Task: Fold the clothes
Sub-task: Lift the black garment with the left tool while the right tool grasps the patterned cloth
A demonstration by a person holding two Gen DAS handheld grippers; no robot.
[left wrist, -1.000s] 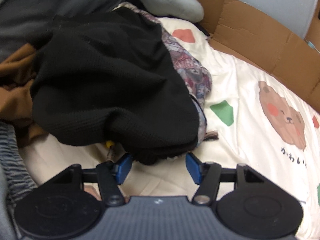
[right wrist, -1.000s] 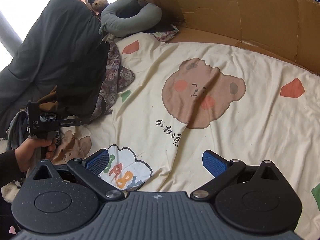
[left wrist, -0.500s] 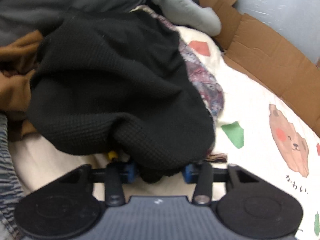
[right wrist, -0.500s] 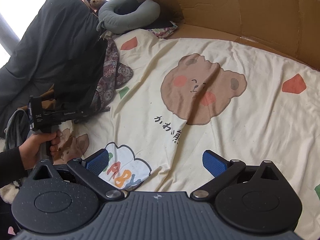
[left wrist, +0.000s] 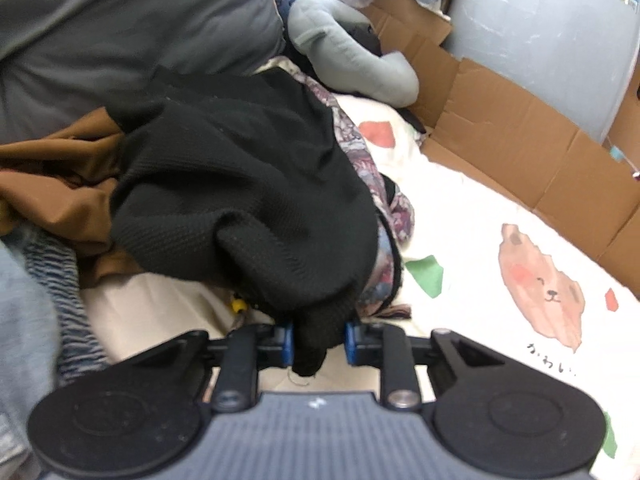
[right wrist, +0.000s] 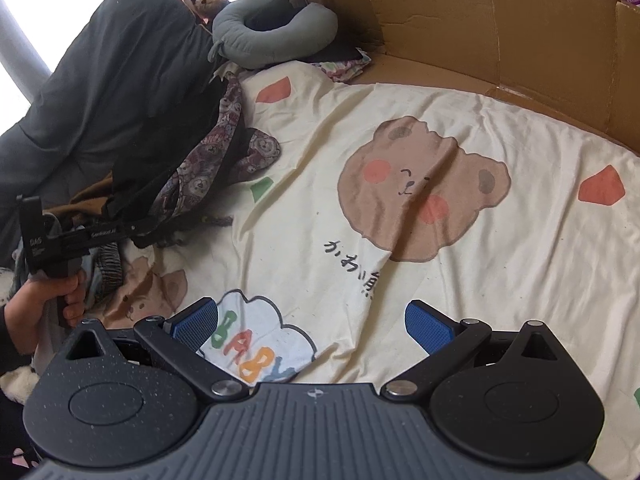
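A black knit garment [left wrist: 240, 200] lies heaped on a pile of clothes at the left of the bed. My left gripper [left wrist: 318, 340] is shut on its near hem, the blue pads pinching a fold of the black fabric. Under it lies a patterned purple garment [left wrist: 384, 216], and a brown garment [left wrist: 60, 184] sits to the left. In the right wrist view the same pile [right wrist: 168, 168] is at the left, with a hand [right wrist: 44, 300] holding the left gripper [right wrist: 140, 226] there. My right gripper [right wrist: 312, 326] stands open above the cream sheet, holding nothing.
A cream bedsheet [right wrist: 400, 280] with bear prints covers the bed. Cardboard walls [right wrist: 500, 32] line the far side. A grey neck pillow [right wrist: 272, 32] and dark grey pillow [right wrist: 104, 92] lie at the head. Grey striped fabric [left wrist: 52, 280] lies at the left.
My left gripper moved forward onto the black garment's hem and went from open to shut on it. The right gripper barely moved and stayed open.
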